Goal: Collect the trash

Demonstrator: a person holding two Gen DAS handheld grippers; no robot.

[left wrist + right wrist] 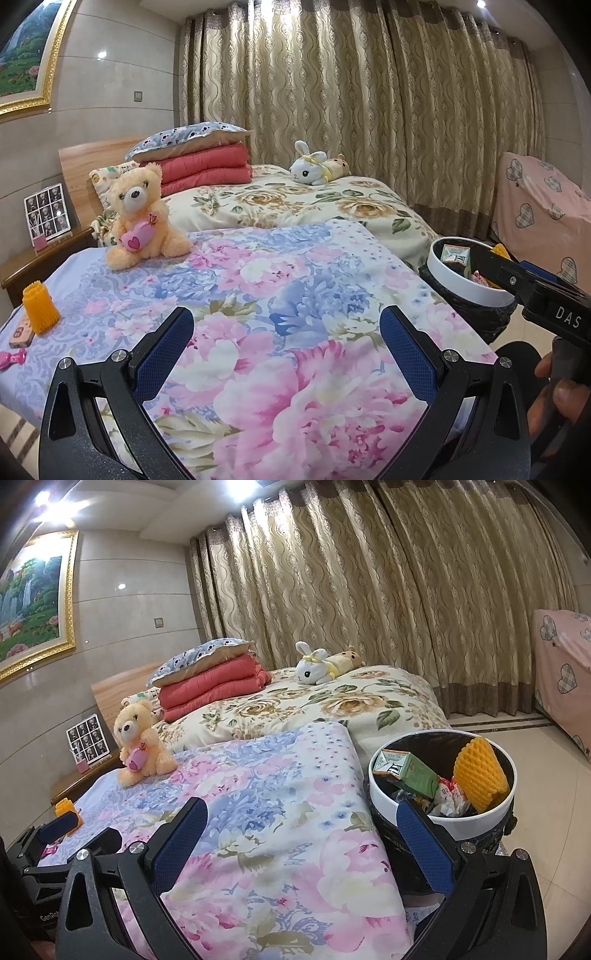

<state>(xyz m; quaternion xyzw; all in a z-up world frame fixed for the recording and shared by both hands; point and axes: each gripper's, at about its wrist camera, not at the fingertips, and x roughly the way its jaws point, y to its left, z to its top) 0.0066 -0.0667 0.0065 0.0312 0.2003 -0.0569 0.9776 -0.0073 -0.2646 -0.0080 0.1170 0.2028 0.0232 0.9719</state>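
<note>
An orange foam net (40, 308) stands on the floral blanket at the bed's left edge, left of and beyond my open left gripper (286, 350). The bin (476, 823) has a white rim and black liner and stands on the floor by the bed's right side. It holds a green carton (410, 775), a crumpled wrapper (452, 797) and another orange foam net (480, 775). My right gripper (301, 842) is open and empty, its right finger (424, 845) just in front of the bin. From the left wrist view, the bin (461, 291) is partly hidden behind the right gripper's body.
A phone (22, 332) and a small pink object (11, 360) lie beside the foam net. A teddy bear (142, 214) sits on the blanket, a plush rabbit (310, 170) and folded red quilt (205, 168) farther back. A nightstand (40, 258) stands left, curtains behind.
</note>
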